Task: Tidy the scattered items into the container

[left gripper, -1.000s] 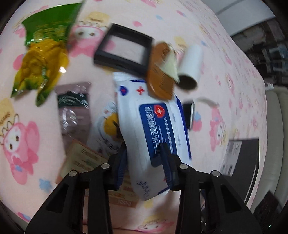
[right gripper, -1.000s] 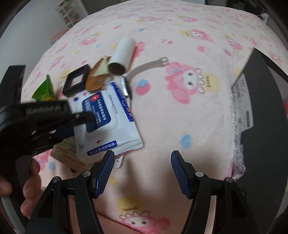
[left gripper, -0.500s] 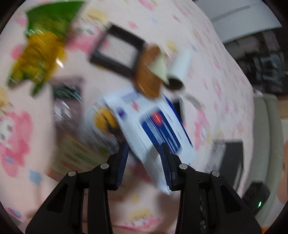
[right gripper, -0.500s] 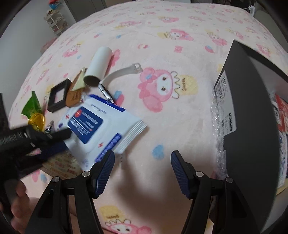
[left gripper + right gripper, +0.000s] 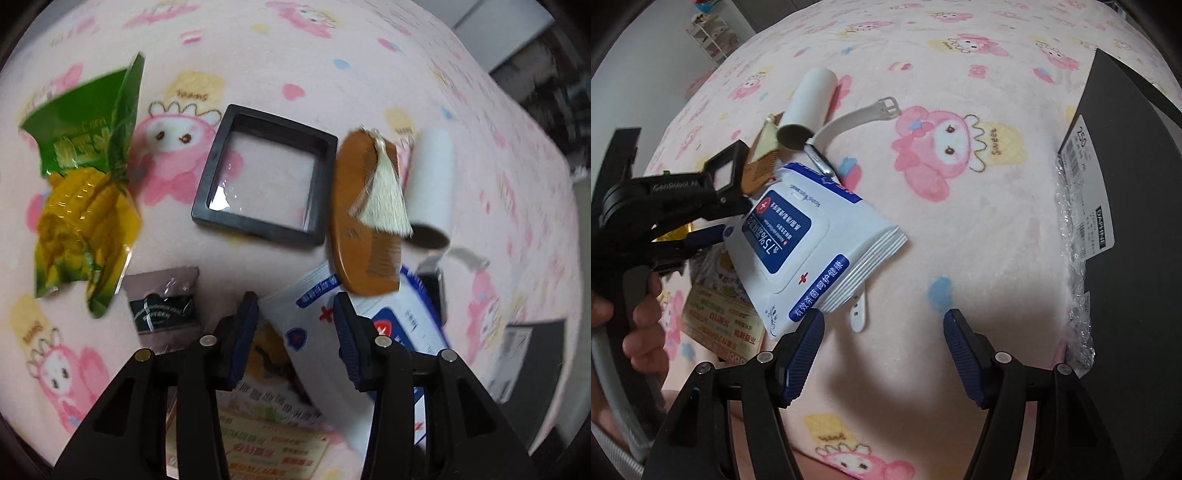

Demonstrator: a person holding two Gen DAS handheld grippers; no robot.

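Where the left gripper (image 5: 295, 314) reaches down over the pink blanket (image 5: 960, 229), its blue pads look clenched on one end of the wipes pack (image 5: 809, 243), though blur makes the contact hard to swear to. The pack's far end slopes toward the middle of the blanket and overlaps a white watch (image 5: 849, 120). By the blanket's right edge stands the black box (image 5: 1137, 192), well apart from the pack. The right gripper (image 5: 882, 334) hangs over bare blanket between them, its jaws opening with nothing between them.

Only the left wrist view shows the green corn packet (image 5: 81, 192), a black square frame (image 5: 264, 175) and the whole wooden comb (image 5: 365, 221) with its tassel. Only the right wrist view shows the hand (image 5: 639, 321) holding the left tool.
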